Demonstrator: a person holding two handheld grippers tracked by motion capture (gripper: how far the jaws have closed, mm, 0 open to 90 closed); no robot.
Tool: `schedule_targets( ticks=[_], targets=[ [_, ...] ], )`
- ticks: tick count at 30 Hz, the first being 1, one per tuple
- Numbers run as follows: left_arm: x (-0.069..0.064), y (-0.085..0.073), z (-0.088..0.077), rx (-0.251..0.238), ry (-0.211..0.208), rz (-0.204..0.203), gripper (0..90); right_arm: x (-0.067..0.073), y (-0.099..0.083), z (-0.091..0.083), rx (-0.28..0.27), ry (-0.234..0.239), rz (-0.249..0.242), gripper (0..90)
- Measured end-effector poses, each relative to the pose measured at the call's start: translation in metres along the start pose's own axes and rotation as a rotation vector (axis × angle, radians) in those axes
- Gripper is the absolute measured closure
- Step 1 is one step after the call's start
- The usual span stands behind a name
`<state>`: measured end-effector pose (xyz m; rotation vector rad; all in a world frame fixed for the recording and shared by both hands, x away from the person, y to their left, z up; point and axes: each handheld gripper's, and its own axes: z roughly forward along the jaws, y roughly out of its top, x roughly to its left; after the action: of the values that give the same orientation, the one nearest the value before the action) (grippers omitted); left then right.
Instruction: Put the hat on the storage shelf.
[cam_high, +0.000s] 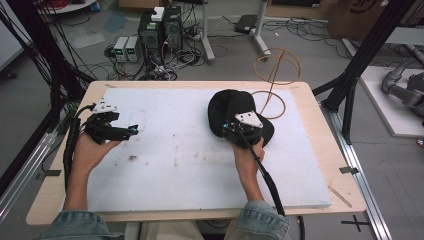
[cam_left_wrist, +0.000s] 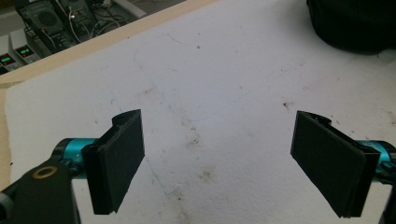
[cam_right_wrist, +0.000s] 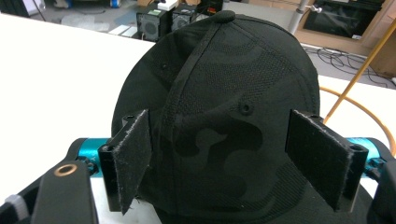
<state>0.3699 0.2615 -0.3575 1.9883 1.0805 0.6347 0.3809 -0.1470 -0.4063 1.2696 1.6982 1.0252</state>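
A black baseball cap (cam_high: 234, 106) lies on the white foam board (cam_high: 180, 165), right of its middle. My right gripper (cam_high: 239, 125) is at the cap's near edge. In the right gripper view its jaws stand wide on either side of the cap's crown (cam_right_wrist: 224, 116), and the fabric between the pads (cam_right_wrist: 133, 158) looks unpinched. My left gripper (cam_high: 127, 131) hovers over the board's left side, open, with nothing between its pads (cam_left_wrist: 119, 158) but bare board. The cap (cam_left_wrist: 355, 23) shows at the top right of the left gripper view.
A golden wire hoop stand (cam_high: 272, 82) rises at the board's far right corner, just behind the cap. The board rests on a wooden table (cam_high: 332, 150). Computers and cables (cam_high: 160, 30) sit on the floor beyond the far edge.
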Motion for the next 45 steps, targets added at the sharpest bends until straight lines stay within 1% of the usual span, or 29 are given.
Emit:
schedule_targets(
  ticks=[4,10,12,13,16,17,19,25,26,27,29,31,32,36,38,40,41,43,45],
  targets=[
    [0.001,-0.001,0.001,0.004,-0.001,-0.004,17.8,0.004,-0.001,0.004,-0.010,-0.004,0.025,24.6],
    [0.001,-0.001,0.001,0.007,-0.008,-0.006,17.9,0.013,-0.004,0.009,-0.042,-0.048,0.009,28.8],
    [0.001,-0.002,0.001,0.008,-0.009,-0.006,17.9,0.015,-0.004,0.009,-0.045,-0.057,0.013,29.1],
    [0.001,-0.002,0.001,0.006,-0.011,-0.010,17.9,0.019,-0.005,0.010,-0.053,-0.077,0.002,30.4],
    [0.002,-0.002,0.001,0.007,-0.012,-0.010,17.9,0.022,-0.006,0.012,-0.053,-0.086,0.004,30.5],
    [0.002,-0.003,0.001,0.007,-0.017,-0.013,18.1,0.024,-0.006,0.013,-0.062,-0.108,-0.004,30.5],
    [0.002,-0.003,0.001,0.009,-0.019,-0.010,18.1,0.026,-0.007,0.015,-0.067,-0.124,-0.012,31.0],
    [0.003,-0.004,0.001,0.011,-0.027,-0.010,18.5,0.028,-0.009,0.019,-0.091,-0.162,-0.011,30.5],
    [0.003,-0.004,0.001,0.011,-0.027,-0.010,18.5,0.028,-0.009,0.019,-0.093,-0.172,-0.014,30.1],
    [0.002,-0.004,0.001,0.011,-0.026,-0.014,18.5,0.028,-0.009,0.020,-0.092,-0.175,-0.003,29.8],
    [0.003,-0.005,0.002,0.012,-0.030,-0.015,18.6,0.028,-0.010,0.021,-0.089,-0.193,-0.008,29.7],
    [0.004,-0.006,0.002,0.015,-0.034,-0.019,18.8,0.029,-0.010,0.022,-0.091,-0.193,-0.007,29.4],
    [0.004,-0.006,0.003,0.013,-0.034,-0.025,18.9,0.030,-0.010,0.022,-0.097,-0.197,-0.014,29.4],
    [0.004,-0.007,0.004,0.024,-0.040,-0.021,19.0,0.034,-0.010,0.022,-0.108,-0.204,-0.028,29.4],
    [0.004,-0.007,0.004,0.024,-0.043,-0.018,19.2,0.036,-0.011,0.024,-0.109,-0.218,-0.037,28.7],
    [0.003,-0.007,0.004,0.025,-0.044,-0.016,19.2,0.037,-0.011,0.024,-0.109,-0.220,-0.040,28.5],
    [0.003,-0.007,0.005,0.026,-0.045,-0.017,19.2,0.038,-0.012,0.024,-0.114,-0.231,-0.050,28.7],
    [0.003,-0.007,0.005,0.031,-0.047,-0.014,19.2,0.039,-0.012,0.025,-0.114,-0.236,-0.045,28.7],
    [0.003,-0.007,0.006,0.035,-0.051,-0.014,19.2,0.040,-0.012,0.026,-0.114,-0.248,-0.059,29.1]
  ],
)
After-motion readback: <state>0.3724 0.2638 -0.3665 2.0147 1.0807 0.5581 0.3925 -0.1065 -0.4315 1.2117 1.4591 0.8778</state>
